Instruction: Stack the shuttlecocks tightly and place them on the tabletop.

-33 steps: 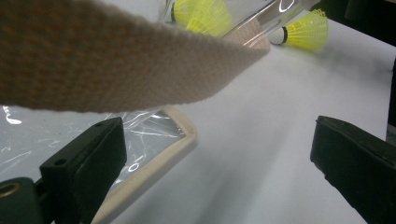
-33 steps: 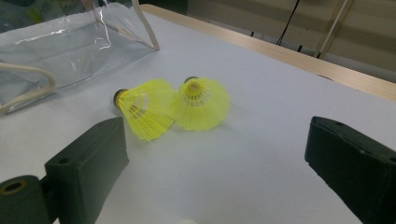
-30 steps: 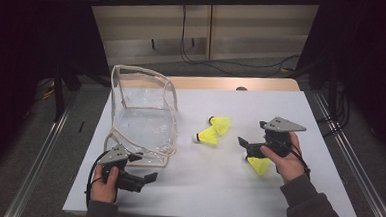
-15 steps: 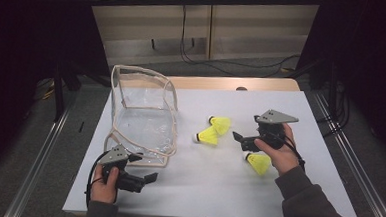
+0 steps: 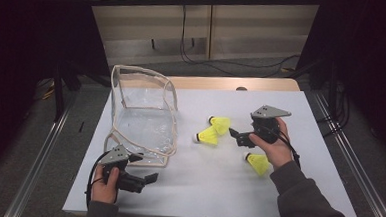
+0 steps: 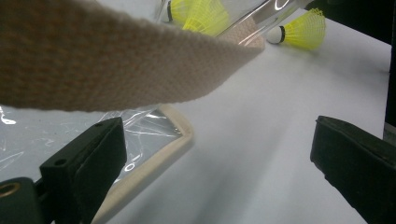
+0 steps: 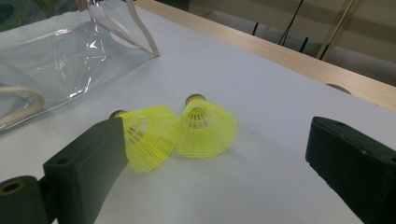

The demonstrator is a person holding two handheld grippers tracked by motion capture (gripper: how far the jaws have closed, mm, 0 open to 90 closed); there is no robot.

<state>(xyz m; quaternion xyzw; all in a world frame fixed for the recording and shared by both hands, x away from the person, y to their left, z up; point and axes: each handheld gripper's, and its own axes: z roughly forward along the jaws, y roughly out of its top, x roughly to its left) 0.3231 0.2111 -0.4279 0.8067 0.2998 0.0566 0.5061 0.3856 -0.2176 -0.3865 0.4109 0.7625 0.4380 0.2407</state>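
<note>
Your right gripper [image 5: 235, 135] is wide open and empty. The two shuttlecocks [image 5: 215, 130] lie just at its 9 o'clock on the counter [image 5: 202, 189]. Your left gripper [image 5: 147, 178], also open and empty, rests by the bag [image 5: 143, 121], much farther away.

Black grippers: left gripper [image 5: 145, 178], right gripper [image 5: 235, 135]; grey three-cornered top plates, black cables, grey sleeve [image 5: 306, 202].

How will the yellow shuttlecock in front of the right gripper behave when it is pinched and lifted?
The shuttlecock is probably very light: its skirt is open plastic mesh. That skirt may flex under the right gripper fingers. Lying on its side, cone-shaped, it could roll in a curve if nudged.
</note>
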